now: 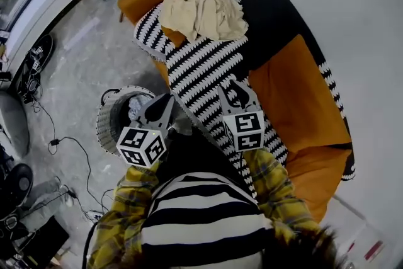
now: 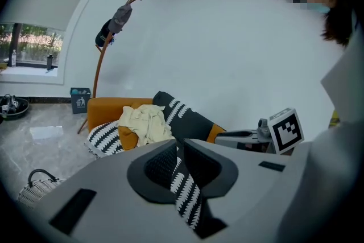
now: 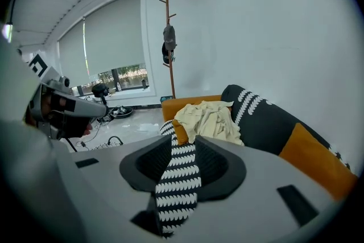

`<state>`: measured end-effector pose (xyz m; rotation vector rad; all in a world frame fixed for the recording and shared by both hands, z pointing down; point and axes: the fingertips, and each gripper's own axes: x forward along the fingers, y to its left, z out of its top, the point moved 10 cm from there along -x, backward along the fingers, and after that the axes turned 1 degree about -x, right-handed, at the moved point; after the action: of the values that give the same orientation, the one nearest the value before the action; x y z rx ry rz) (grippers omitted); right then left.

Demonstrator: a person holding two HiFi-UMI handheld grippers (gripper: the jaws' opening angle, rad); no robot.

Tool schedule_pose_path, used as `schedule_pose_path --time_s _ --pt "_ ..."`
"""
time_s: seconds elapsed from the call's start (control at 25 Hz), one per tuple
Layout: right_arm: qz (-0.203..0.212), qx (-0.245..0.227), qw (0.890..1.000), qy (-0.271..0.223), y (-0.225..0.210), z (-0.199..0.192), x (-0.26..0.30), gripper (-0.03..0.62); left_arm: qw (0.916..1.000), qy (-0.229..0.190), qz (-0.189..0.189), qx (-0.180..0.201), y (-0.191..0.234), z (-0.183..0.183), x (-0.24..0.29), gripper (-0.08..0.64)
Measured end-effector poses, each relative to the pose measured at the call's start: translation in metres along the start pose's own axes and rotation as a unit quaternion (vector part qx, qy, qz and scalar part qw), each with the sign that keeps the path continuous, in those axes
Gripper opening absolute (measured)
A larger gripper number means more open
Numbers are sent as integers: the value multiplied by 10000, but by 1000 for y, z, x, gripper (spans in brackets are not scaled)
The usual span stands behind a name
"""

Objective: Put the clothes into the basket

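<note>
Both tools hold the same blk/wht patterned cloth [image 1: 208,69]: L tool [image 2: 177,157] pinched nearly flat on a thin fold, R tool [image 3: 181,161] closed on a thicker band. Cloth runs from them over the orange sofa [image 1: 302,101]. Cream clothes [image 1: 204,9] heaped at sofa's far end, partly on the cloth. Basket [image 1: 108,120] stands on floor, just beside L tool.

The person wore a yellow plaid shirt [image 1: 129,214] over a black-and-white striped top [image 1: 201,214]. The left gripper [image 1: 162,104] and right gripper [image 1: 237,92] were grey with black jaws, each bearing a white cube [image 1: 142,145] printed with black square markers.
</note>
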<state>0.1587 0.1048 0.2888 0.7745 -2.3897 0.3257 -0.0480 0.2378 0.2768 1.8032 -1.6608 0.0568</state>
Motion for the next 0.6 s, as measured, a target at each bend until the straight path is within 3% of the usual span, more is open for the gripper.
schedule_pose_path --time_s 0.6 --pt "97 215 9996 -129 -28 22 33 150 9999 -21 13 165 6 39 48 49"
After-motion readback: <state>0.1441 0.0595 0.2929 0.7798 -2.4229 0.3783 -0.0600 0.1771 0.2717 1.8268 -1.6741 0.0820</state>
